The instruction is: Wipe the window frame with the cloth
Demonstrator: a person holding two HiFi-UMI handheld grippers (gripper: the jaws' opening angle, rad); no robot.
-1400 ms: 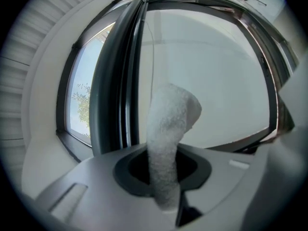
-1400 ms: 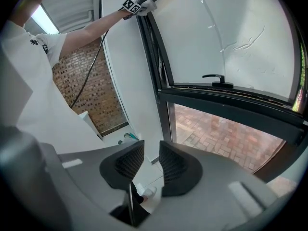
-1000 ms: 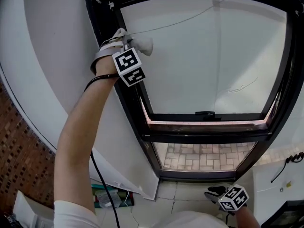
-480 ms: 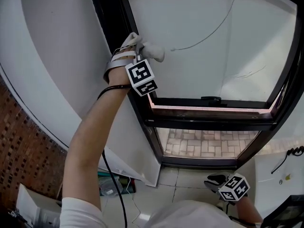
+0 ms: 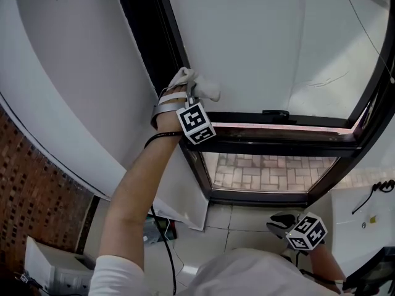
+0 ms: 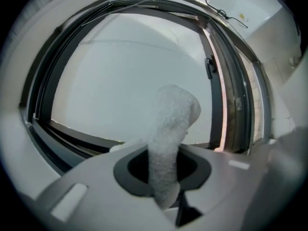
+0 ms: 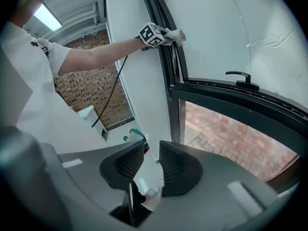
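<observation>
We see the dark window frame [image 5: 154,48] as the largest thing here. Its left upright runs slantwise down the head view to meet a horizontal middle rail [image 5: 278,142]. To the right of the upright spreads the pale upper pane [image 5: 271,48], wide and unbroken, with free room all along the upright's inner edge above the left gripper. Below it the room is short, since the rail closes off that corner. A white wall panel [image 5: 80,73] borders the frame on the left, with a brick wall [image 5: 37,190] beyond it. A lower pane [image 5: 265,171] shows brick paving outside.

A dark handle [image 5: 275,113] sits on the rail, well to the right of the cloth. A black cable [image 5: 162,239] hangs along the raised left arm.

The left gripper [image 5: 196,91] is clenched on the white cloth [image 5: 207,90]. It holds the cloth at the upright's inner edge, just above the corner with the rail. We cannot tell whether the cloth presses the frame or the glass. The cloth [image 6: 171,124] is a rolled wad. Its long axis runs out along the jaws and away from the upright, with the free tip bending over toward the pane.

The right gripper [image 5: 281,222] hangs low near the floor, well apart from the window. Its jaws stand a little apart, gripping nothing [image 7: 148,163].

The only print we make out is the black-and-white square markers on the grippers' cubes [image 5: 196,123].
</observation>
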